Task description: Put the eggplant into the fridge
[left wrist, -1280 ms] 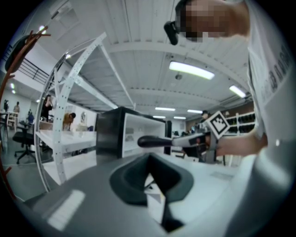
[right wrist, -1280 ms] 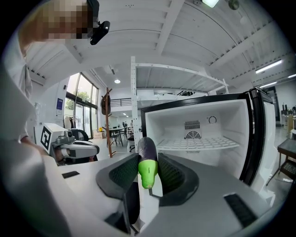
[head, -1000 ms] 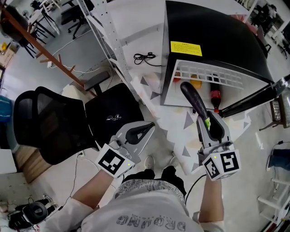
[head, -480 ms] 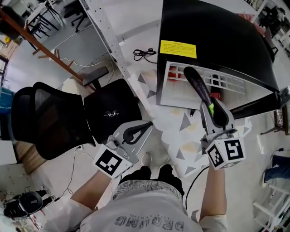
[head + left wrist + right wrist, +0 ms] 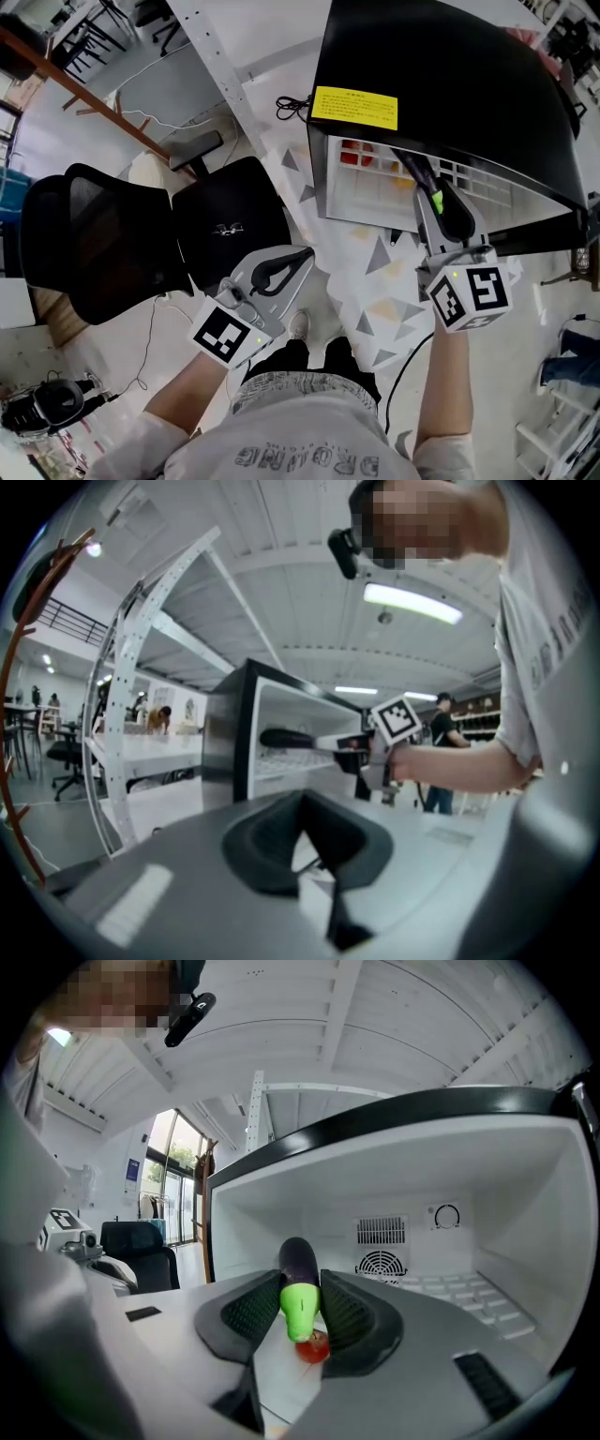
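Pale flooring with a triangle-patterned mat [image 5: 375, 281] spreads beneath a black mesh office chair [image 5: 141, 234] and a small black fridge [image 5: 450, 66], which stands open with a smooth white interior. The right gripper [image 5: 300, 1283] is clenched on the eggplant [image 5: 299, 1260]. Its ribbed black pads squeeze the matte green cap, while the glossy, dark purple, rounded body points over the fridge's front edge into the cavity, above a white wire shelf [image 5: 459, 1288]. The left gripper [image 5: 305, 255] hangs low beside the chair, its grey jaws pressed together at the tips with nothing between them.
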A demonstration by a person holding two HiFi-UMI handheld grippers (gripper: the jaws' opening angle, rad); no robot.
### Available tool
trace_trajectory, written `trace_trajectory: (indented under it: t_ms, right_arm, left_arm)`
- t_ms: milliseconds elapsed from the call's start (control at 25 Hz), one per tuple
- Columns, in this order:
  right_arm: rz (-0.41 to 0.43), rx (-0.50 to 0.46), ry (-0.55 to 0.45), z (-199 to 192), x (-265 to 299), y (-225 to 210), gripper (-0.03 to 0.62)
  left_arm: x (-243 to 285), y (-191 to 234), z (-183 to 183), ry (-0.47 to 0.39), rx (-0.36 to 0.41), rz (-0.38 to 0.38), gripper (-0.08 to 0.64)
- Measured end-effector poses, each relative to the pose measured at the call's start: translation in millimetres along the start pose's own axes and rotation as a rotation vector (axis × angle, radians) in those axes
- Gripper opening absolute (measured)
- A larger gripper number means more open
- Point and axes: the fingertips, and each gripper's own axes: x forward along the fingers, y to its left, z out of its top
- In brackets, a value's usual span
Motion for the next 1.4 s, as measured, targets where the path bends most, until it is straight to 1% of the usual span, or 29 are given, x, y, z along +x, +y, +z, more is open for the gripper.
trace_trajectory:
  t_ms: [200, 520, 960, 1160, 1400]
  right_arm:
    - [0.005, -0.008, 0.002, 0.3, 15.3, -7.5, 0.126]
    - [0.000, -0.049, 0.029, -4.2, 36.0, -17.4, 0.126]
    - [-0.041, -0.166, 0.111, -13.9, 55.7, -23.0, 0.126]
    - [-0.060, -0.197, 0.136, -17.2, 62.3, -24.4, 0.126]
    - [-0.088, -0.268, 0.172, -20.8, 68.1, -23.4, 0.126]
  left_arm:
    - [5.1, 3.5, -1.1, 0.005, -0.004, 0.013, 0.006]
    - [11.8, 9.1, -5.5, 0.008, -0.021, 0.028, 0.006]
    - [16.4, 13.5, -10.0, 0.007, -0.037, 0.033, 0.006]
    - [14.9, 15.6, -11.2, 0.009, -0.040, 0.038, 0.006]
    - [12.6, 19.3, -14.5, 0.017, -0.046, 0.040, 0.006]
